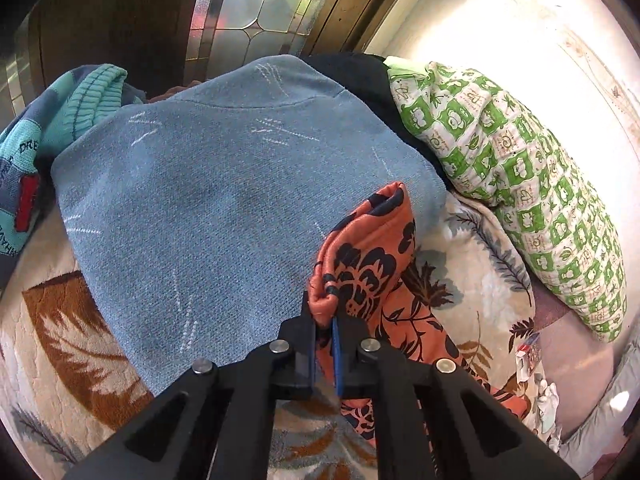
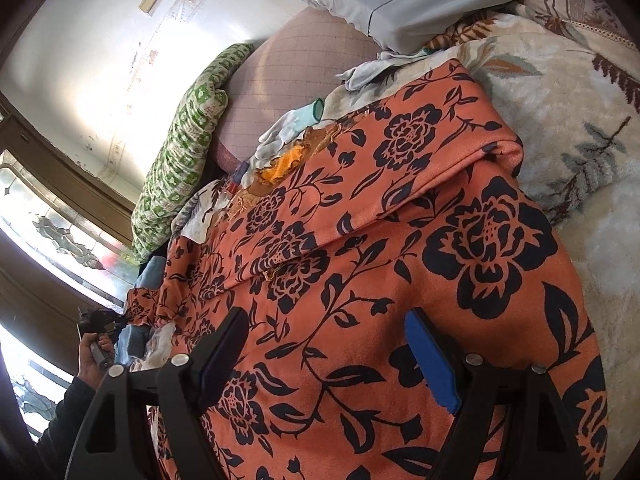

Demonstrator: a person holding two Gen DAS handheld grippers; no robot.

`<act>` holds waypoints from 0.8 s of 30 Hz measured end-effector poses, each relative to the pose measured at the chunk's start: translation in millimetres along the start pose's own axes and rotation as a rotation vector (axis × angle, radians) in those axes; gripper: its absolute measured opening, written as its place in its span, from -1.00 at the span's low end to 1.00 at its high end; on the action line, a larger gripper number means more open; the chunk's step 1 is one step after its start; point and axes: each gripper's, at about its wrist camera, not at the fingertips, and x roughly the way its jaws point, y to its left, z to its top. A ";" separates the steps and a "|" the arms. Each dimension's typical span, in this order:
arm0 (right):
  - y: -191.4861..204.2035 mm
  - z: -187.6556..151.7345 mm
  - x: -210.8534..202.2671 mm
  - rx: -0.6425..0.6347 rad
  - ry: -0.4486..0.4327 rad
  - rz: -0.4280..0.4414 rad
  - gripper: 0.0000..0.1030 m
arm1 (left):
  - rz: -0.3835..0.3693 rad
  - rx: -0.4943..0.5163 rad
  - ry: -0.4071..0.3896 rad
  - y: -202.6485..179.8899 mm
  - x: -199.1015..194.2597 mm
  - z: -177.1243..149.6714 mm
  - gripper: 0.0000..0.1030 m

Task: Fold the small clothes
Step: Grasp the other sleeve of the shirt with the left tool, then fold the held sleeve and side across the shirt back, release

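Left gripper (image 1: 325,332) is pinching a bunched edge of the orange cloth with black floral print (image 1: 374,256), jaws nearly closed on it. Right gripper (image 2: 326,354) is hovering jaws wide apart over the same cloth (image 2: 400,240), gripping nothing. Cloth is lying spread on the cream leaf-patterned blanket (image 2: 560,92). A blue knit garment (image 1: 224,184) is sitting just beside it. A green-and-white checked pillow (image 1: 516,184) is leaning against the white wall (image 1: 520,40).
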 end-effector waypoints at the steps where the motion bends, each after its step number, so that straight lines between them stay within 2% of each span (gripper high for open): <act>1: 0.8 0.2 0.2 -0.003 -0.002 -0.006 0.61 | 0.010 0.022 -0.009 -4.7 -4.0 -1.2 -0.89; 5: 2.6 1.1 -2.5 -0.011 -0.011 0.003 0.61 | -0.019 0.134 -0.065 -43.3 -39.2 -12.9 -0.89; 8: 1.9 2.5 -7.9 -0.001 -0.022 0.021 0.61 | -0.097 0.231 -0.113 -93.7 -81.1 -29.2 -0.89; 11: 0.2 4.4 -16.5 0.011 -0.045 0.039 0.61 | -0.200 0.333 -0.167 -152.4 -131.2 -59.2 -0.89; 18: -9.4 10.6 -43.3 0.072 -0.103 0.112 0.61 | -0.450 0.554 -0.195 -283.6 -223.0 -174.8 -0.89; 21: -18.2 13.3 -56.3 0.117 -0.134 0.146 0.61 | -0.531 0.653 -0.167 -330.7 -241.0 -238.9 -0.89; 24: -31.1 16.3 -68.3 0.184 -0.171 0.169 0.61 | -0.572 0.729 -0.129 -367.3 -241.7 -302.0 -0.89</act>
